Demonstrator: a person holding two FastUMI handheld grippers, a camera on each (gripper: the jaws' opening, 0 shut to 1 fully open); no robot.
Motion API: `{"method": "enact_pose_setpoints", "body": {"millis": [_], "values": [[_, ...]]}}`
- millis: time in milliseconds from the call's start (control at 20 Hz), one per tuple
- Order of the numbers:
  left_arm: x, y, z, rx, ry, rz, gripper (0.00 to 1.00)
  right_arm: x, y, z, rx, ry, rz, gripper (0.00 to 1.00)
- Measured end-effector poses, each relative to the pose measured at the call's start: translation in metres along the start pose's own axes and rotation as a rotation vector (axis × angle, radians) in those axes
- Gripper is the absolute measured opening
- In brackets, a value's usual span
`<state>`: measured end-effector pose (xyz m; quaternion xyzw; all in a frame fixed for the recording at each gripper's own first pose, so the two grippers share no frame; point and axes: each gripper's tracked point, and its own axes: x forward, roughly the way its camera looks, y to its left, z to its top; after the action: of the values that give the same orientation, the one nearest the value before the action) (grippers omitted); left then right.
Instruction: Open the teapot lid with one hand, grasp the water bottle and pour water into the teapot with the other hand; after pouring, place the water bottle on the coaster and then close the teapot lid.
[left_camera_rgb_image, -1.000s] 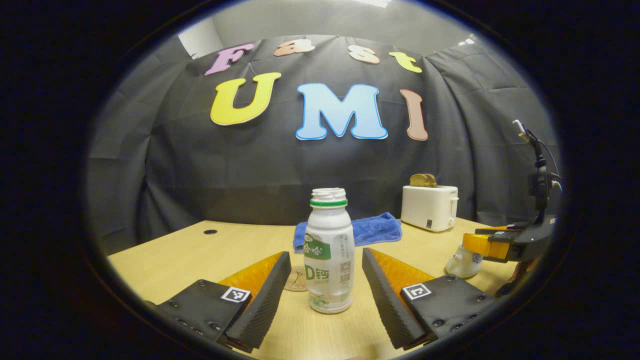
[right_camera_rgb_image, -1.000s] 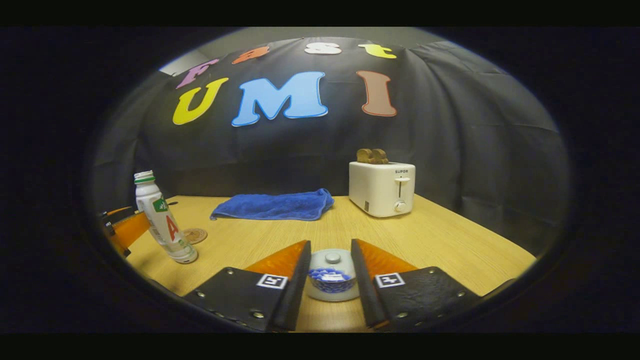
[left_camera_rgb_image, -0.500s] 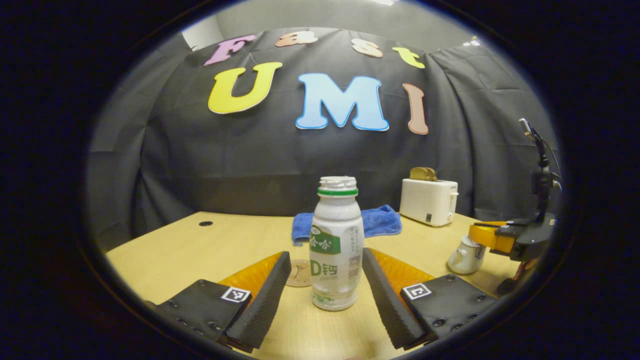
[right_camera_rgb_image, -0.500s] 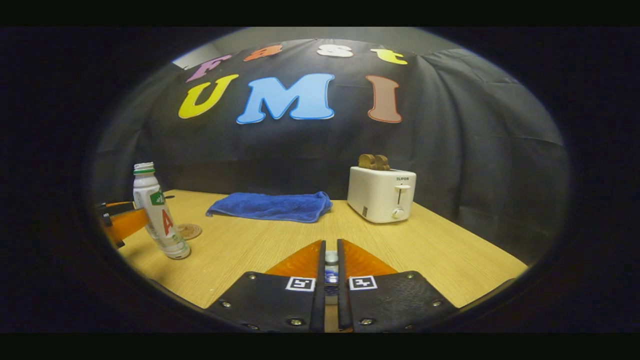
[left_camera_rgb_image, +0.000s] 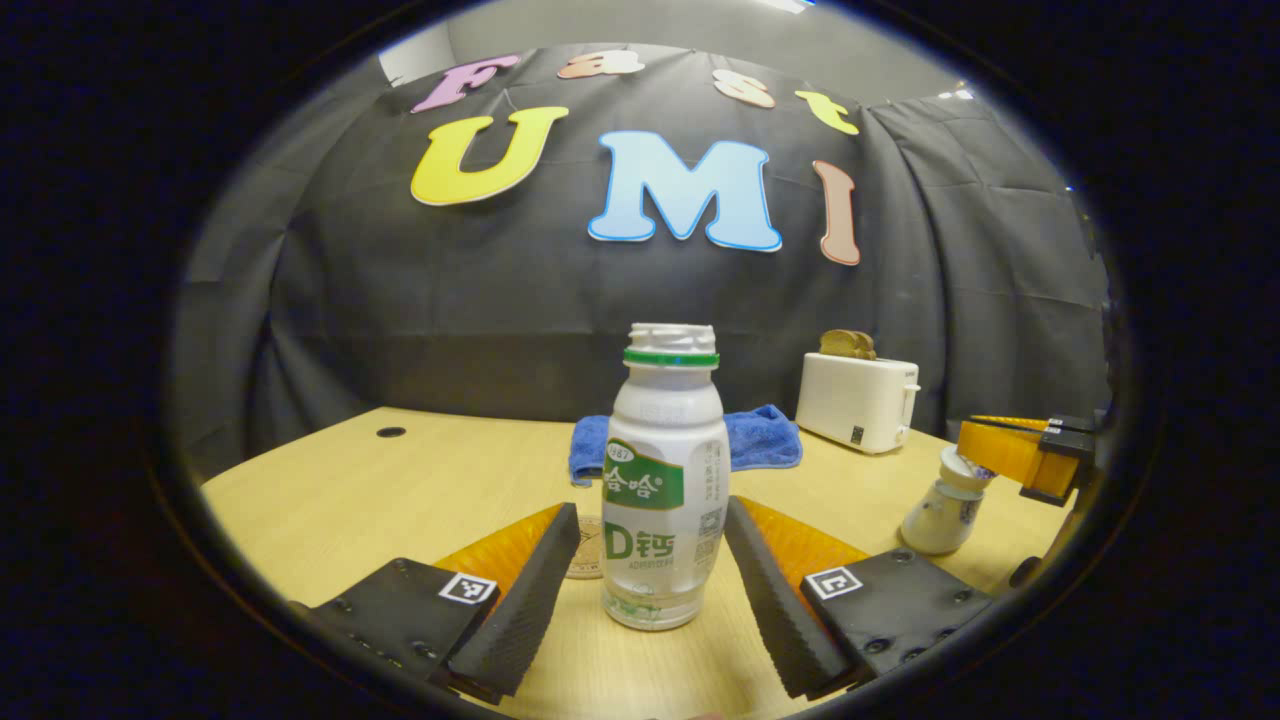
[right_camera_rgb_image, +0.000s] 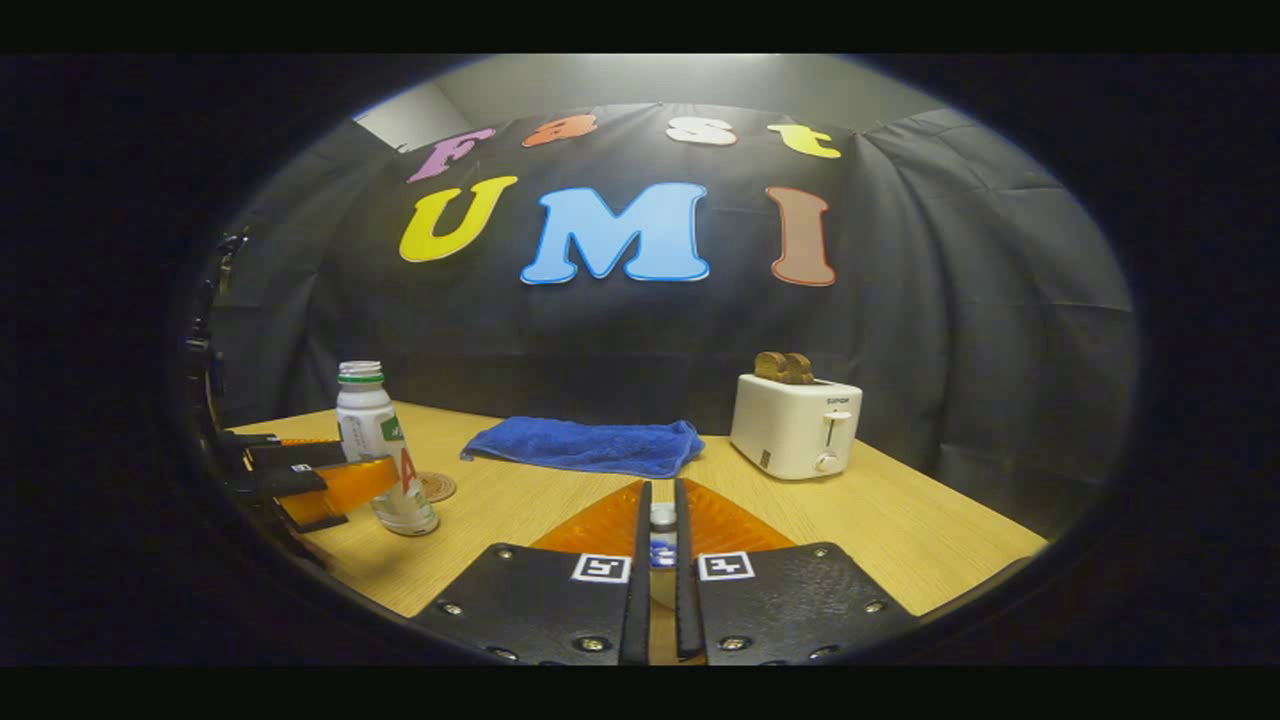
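Observation:
A white bottle (left_camera_rgb_image: 662, 490) with a green label and no cap stands upright on the table between the fingers of my left gripper (left_camera_rgb_image: 650, 560). That gripper is open, its right finger close to the bottle's side. A round coaster (left_camera_rgb_image: 583, 545) lies just behind the bottle. At the far right stands the small white teapot (left_camera_rgb_image: 935, 510), with my right gripper (left_camera_rgb_image: 1015, 455) at its top. In the right gripper view my right gripper (right_camera_rgb_image: 660, 492) is shut on the teapot lid (right_camera_rgb_image: 661, 520). The bottle (right_camera_rgb_image: 378, 445), the coaster (right_camera_rgb_image: 438, 487) and my left gripper (right_camera_rgb_image: 320, 480) appear at the left.
A blue towel (right_camera_rgb_image: 590, 445) lies at the back middle of the wooden table (right_camera_rgb_image: 880, 520). A white toaster (right_camera_rgb_image: 797, 425) holding bread stands at the back right. The towel (left_camera_rgb_image: 765, 440) and toaster (left_camera_rgb_image: 860, 400) sit behind the bottle.
My right gripper closed from open onto the lid's knob, and its view then rose and shifted. My left gripper edged nearer, so the bottle sits deeper between its open fingers.

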<state>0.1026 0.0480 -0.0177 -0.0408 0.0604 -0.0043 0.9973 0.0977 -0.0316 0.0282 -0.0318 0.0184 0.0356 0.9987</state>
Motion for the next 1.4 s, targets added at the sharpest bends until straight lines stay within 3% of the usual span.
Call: {"method": "enact_pose_setpoints", "body": {"millis": [50, 350, 450, 650, 900, 1100, 1150, 1300, 1350, 1400], "values": [[0.006, 0.0, -0.001, 0.003, 0.004, 0.01, 1.0, 0.001, 0.001, 0.001, 0.0, -0.002, 0.002, 0.1], [0.026, 0.002, -0.009, 0.001, 0.064, 0.048, 1.0, -0.003, 0.001, 0.011, 0.002, -0.023, 0.01, 0.1], [0.024, 0.003, -0.01, -0.001, 0.069, 0.049, 0.87, -0.009, 0.0, 0.016, 0.003, -0.033, 0.013, 0.1], [0.017, -0.01, -0.005, 0.022, 0.094, -0.017, 0.82, -0.031, 0.0, 0.022, 0.023, -0.05, 0.029, 0.1], [0.015, -0.024, 0.019, 0.21, 0.033, -0.009, 0.79, -0.067, -0.012, 0.024, 0.039, -0.053, 0.008, 0.1], [0.025, -0.049, 0.02, 0.349, 0.04, -0.03, 0.76, -0.098, -0.038, 0.012, 0.05, -0.043, -0.059, 0.1], [0.029, -0.054, 0.018, 0.397, 0.048, -0.025, 0.75, -0.104, -0.045, 0.008, 0.055, -0.032, -0.075, 0.0], [0.039, -0.071, 0.01, 0.522, 0.07, -0.035, 0.75, -0.123, -0.061, 0.001, 0.065, -0.019, -0.118, 0.0], [0.041, -0.078, 0.007, 0.564, 0.077, -0.043, 0.75, -0.128, -0.066, -0.002, 0.068, -0.016, -0.13, 0.1], [0.042, -0.083, 0.005, 0.602, 0.082, -0.047, 0.75, -0.133, -0.069, -0.004, 0.069, -0.016, -0.14, 0.0]]}}
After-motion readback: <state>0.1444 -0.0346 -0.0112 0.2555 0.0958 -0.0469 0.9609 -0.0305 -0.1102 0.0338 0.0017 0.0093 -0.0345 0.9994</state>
